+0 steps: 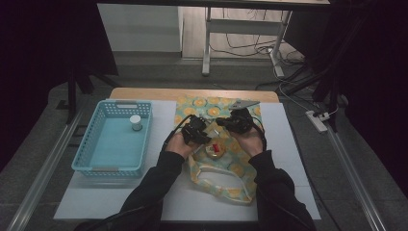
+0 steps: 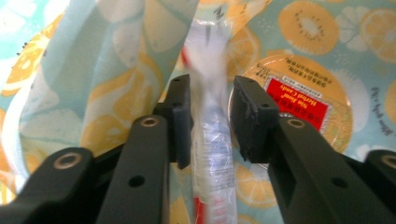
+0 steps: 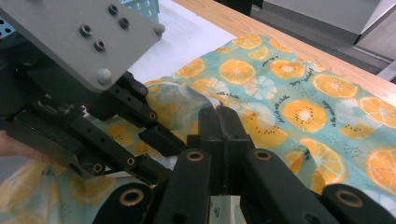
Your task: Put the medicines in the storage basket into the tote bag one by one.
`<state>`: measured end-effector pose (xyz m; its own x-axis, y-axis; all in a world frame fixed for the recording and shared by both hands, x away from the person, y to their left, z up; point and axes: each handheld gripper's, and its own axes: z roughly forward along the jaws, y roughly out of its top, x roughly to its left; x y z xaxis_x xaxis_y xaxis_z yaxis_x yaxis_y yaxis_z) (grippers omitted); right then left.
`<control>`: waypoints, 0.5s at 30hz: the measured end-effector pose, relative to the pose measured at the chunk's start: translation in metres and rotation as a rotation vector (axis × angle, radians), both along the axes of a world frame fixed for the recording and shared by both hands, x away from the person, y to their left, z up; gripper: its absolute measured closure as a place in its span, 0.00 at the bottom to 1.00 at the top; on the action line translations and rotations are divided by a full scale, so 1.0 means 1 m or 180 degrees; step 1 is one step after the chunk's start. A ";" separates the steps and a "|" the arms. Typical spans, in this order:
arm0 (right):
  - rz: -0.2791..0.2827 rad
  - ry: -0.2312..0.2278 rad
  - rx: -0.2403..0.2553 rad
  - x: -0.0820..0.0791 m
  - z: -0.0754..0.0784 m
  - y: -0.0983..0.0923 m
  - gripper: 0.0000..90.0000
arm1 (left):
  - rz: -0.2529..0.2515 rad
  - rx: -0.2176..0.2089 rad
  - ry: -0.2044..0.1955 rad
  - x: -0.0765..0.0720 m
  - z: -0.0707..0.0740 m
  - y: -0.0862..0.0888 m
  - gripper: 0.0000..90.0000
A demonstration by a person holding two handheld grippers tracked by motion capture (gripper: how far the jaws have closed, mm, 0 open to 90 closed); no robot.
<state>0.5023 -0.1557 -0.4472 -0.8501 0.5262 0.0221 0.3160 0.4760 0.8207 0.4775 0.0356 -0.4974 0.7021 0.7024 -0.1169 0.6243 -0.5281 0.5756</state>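
Fabric of the orange-print bag [image 1: 226, 168] lies at table centre, its mouth lifted by the right gripper [image 1: 230, 122], whose jaws are pressed together on a fold of the cloth [image 3: 201, 100]. At nine o'clock from it, the left gripper [image 1: 204, 137] has its jaws apart around a clear plastic packet [image 2: 212, 140]; the pads look just off it. A round tin with a red label [image 2: 299, 105] lies on the bag, just at three o'clock of that packet. Well apart at nine o'clock stands a blue basket [image 1: 84, 149] holding a small white jar [image 1: 136, 122].
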 end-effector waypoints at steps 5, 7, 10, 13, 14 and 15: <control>0.0000 -0.0002 0.0007 0.000 0.000 0.000 1.00 | -0.0074 -0.0053 -0.0034 -0.004 0.006 0.003 0.68; -0.0002 0.0001 0.0006 0.000 0.000 0.000 1.00 | -0.0093 -0.0089 -0.0043 -0.007 0.009 0.004 0.66; -0.0004 -0.0004 0.0005 0.000 0.000 0.000 1.00 | -0.0158 -0.0196 -0.0047 -0.012 0.014 0.007 0.59; -0.0007 -0.0002 0.0009 0.000 0.000 -0.001 1.00 | -0.0282 -0.0311 -0.0060 -0.015 0.020 0.011 0.51; -0.0007 -0.0001 0.0009 0.000 0.000 -0.001 1.00 | -0.0296 -0.0338 -0.0067 -0.017 0.022 0.012 0.48; -0.0008 -0.0001 0.0008 0.000 0.000 -0.001 1.00 | -0.0310 -0.0380 -0.0074 -0.019 0.024 0.014 0.47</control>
